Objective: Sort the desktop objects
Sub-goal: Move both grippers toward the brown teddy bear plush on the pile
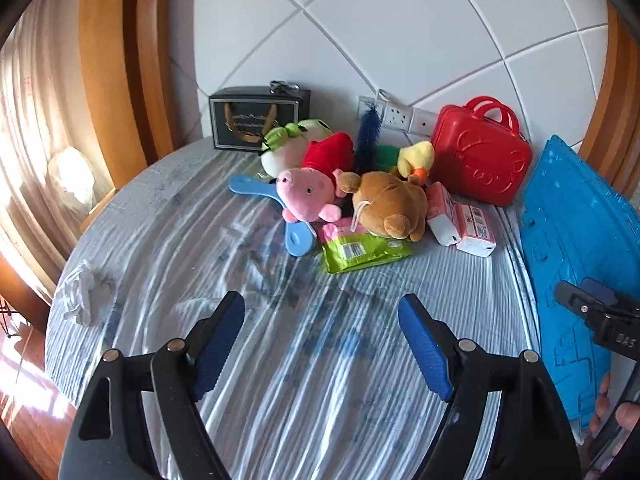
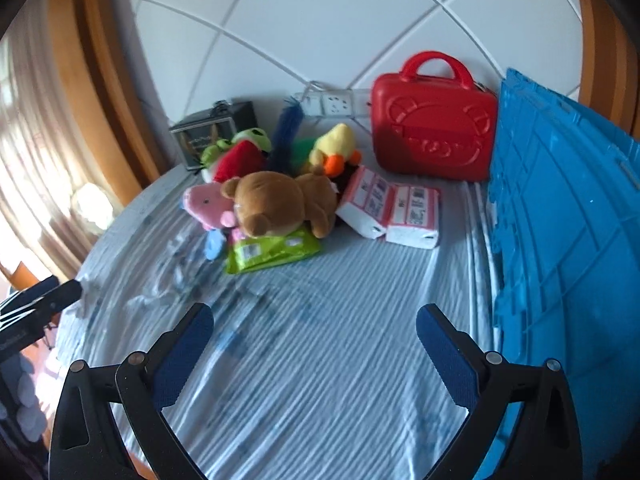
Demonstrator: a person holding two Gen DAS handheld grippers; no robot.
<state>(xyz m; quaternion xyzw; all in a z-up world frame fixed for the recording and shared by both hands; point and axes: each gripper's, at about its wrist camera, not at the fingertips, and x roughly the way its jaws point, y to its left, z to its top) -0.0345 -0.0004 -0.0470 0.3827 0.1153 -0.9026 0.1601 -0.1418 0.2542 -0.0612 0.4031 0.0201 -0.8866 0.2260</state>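
Bear plush [image 2: 280, 204] lying sideways, head front-left

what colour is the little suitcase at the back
Red, clearest in the right wrist view.

wall [image 1: 400, 20]: white padded panels | frame [image 1: 104, 60]: wood | curtain [image 1: 24, 120] – sunlit, possibly beige

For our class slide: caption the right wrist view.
Open right gripper faces piled plush toys, red case and blue crate.
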